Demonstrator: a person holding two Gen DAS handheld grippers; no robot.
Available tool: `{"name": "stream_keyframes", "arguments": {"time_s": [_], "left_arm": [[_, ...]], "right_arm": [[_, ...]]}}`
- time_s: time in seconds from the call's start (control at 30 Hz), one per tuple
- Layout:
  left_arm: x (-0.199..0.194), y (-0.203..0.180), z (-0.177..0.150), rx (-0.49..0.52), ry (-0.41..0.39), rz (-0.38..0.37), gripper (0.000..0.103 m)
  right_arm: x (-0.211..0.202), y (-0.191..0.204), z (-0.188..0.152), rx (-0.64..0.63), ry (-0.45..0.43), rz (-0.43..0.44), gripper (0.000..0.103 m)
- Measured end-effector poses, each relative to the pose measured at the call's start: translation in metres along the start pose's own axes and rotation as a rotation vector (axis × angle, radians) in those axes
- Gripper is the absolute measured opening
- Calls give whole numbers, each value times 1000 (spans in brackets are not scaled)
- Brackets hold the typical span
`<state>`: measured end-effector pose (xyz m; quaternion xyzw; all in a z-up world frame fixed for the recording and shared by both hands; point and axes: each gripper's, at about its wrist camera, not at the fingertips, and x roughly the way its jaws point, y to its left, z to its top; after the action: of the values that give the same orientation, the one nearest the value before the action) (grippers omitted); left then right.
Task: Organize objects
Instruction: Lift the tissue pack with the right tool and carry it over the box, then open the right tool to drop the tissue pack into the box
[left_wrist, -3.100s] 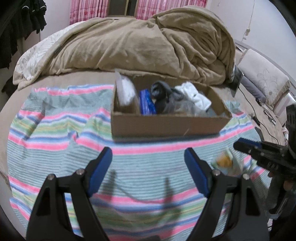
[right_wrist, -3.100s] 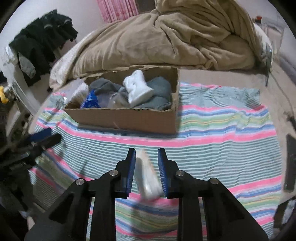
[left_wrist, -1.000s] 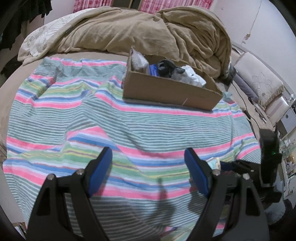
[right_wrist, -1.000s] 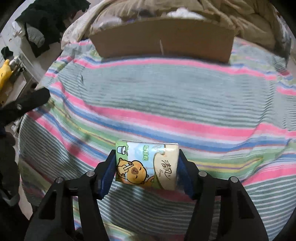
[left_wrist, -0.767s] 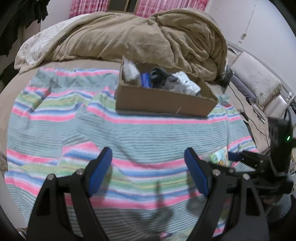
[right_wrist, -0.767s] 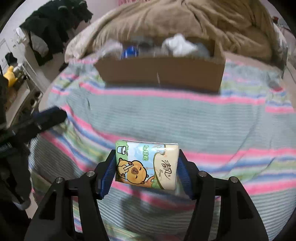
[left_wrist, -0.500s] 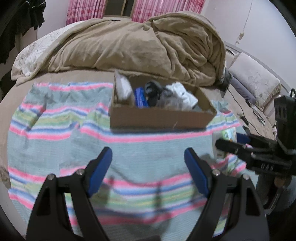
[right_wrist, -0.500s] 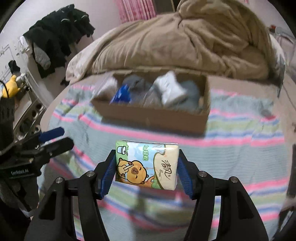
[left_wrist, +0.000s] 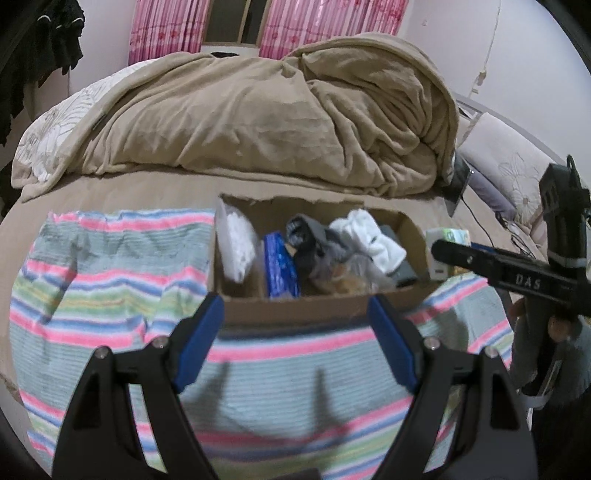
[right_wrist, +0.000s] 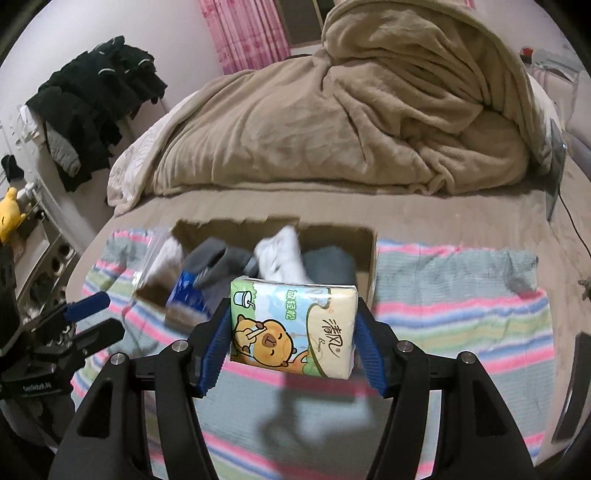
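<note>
The right gripper (right_wrist: 291, 332), clamping the tissue pack (right_wrist: 293, 328), is now hanging at the box's (right_wrist: 365, 254) near rim, having risen from low over the striped cloth (right_wrist: 461, 317) a second ago. The left gripper (left_wrist: 295, 339) is waiting in front of the box, fingers apart and empty. Lowering the pack inside looks next.

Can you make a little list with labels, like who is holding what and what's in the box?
right gripper: shut on the tissue pack, held above the striped blanket by the box's near edge
left gripper: open, holding nothing
cardboard box: sits on the striped blanket on the bed
in the box: white sock, grey sock, blue packet, clear bag with white stuff
behind the box: tan comforter, bunched up
</note>
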<state>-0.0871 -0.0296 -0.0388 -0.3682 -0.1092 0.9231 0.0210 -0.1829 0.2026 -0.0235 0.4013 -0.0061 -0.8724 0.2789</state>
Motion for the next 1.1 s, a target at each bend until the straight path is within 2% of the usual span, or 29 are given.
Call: {"name": "stream_keyframes", "arguments": {"time_s": [0.33,0.6,0.7,0.77,1.1], "left_arm": [[28,-1,24,10,-6,2,82],[46,2,30,2,5,1,82],[48,0,30,5,12,1,82],[47,0,30,5,12,2,82],[18,-9,25,11,-18,-3,82]], "right_arm": [[43,-11,33,-6,15,-29,65],[66,-20,35,-2,46,-39,69],[63,-21,34,2,33,-46,71],[60,-20,34,-2,23,-50,77],[27,-7,27,-4,-7,-45,78]]}}
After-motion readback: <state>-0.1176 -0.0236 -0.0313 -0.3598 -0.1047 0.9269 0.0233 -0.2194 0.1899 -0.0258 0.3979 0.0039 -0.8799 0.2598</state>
